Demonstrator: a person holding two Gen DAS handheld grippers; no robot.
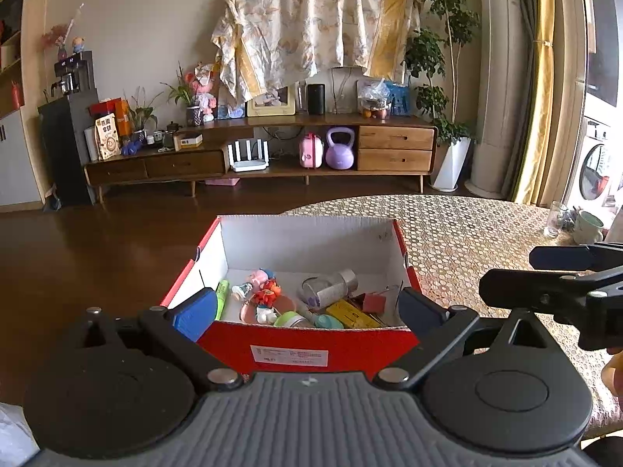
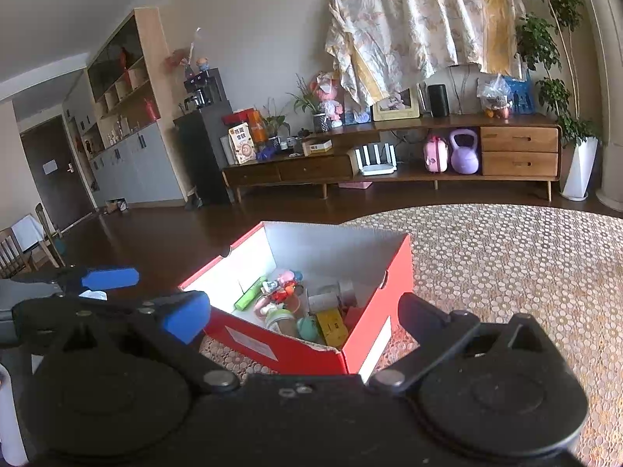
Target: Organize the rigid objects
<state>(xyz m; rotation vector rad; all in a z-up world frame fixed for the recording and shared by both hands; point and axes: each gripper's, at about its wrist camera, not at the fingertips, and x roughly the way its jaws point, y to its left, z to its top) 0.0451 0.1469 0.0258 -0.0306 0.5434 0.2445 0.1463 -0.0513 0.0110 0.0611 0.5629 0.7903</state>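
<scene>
Grippers first, both held low over the near end of the table. Left gripper [image 1: 307, 309] has its jaws spread wide w/ nothing between the blue pads; the pads sit either side of the near end of the red box [image 1: 307, 344], not touching it as far as the left wrist view shows. Right gripper [image 2: 301, 319] is spread apart too, nothing gripped, pointing at the box's near right corner from the right. In the left wrist view it shows at the right edge as a black arm w/ a dark-blue pad.

Box is red cardboard outside, white inside, lid off, sitting at the table's left edge on a dotted tablecloth [image 1: 467, 241]. Inside, piled toward the near end:
- green highlighter [image 1: 222, 297] along the left wall
- small toy figures [image 1: 263, 286], pink/red/orange, approx. centre
- clear bottle [image 1: 331, 286] lying on its side
- yellow packet [image 1: 352, 315] near the front wall
- teal item and a green-lidded jar by the front wall, partly hidden

Far right on the table: a drinking glass [image 1: 555, 220] and a mug [image 1: 588, 225], well apart from the box.

Beyond the table, dark wood floor, then a low wooden TV cabinet [image 1: 395, 148] w/ a purple kettlebell [image 1: 340, 151] and a pink case [image 1: 310, 150] on its open shelf. Patterned cloth [image 1: 311, 27] hangs on the wall above.
</scene>
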